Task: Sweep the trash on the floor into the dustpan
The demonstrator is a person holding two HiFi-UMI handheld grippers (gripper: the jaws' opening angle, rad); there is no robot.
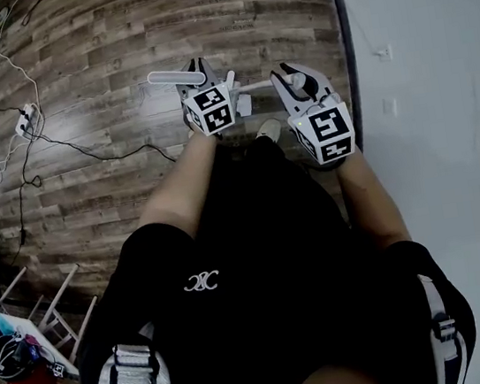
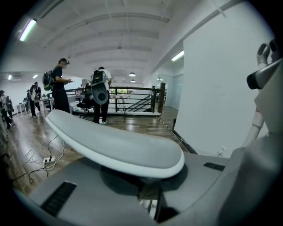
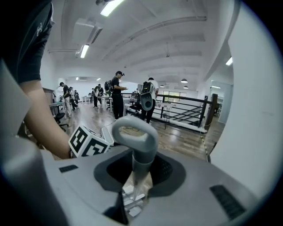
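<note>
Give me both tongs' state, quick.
Left tongs: shut on the white handle.
Right tongs: shut on the grey loop handle.

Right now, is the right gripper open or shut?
Shut: the right gripper has its jaws clamped on the stem of the grey looped handle.

Two handles, side by side at the top centre of the head view.
A pale handle [image 1: 177, 78], flat and round-ended, perhaps a dustpan's, lies level and points left, clamped in jaws. Just right of it, a grey handle [image 3: 134, 134] with a looped top stands upright, its stem pinched between jaws.
</note>
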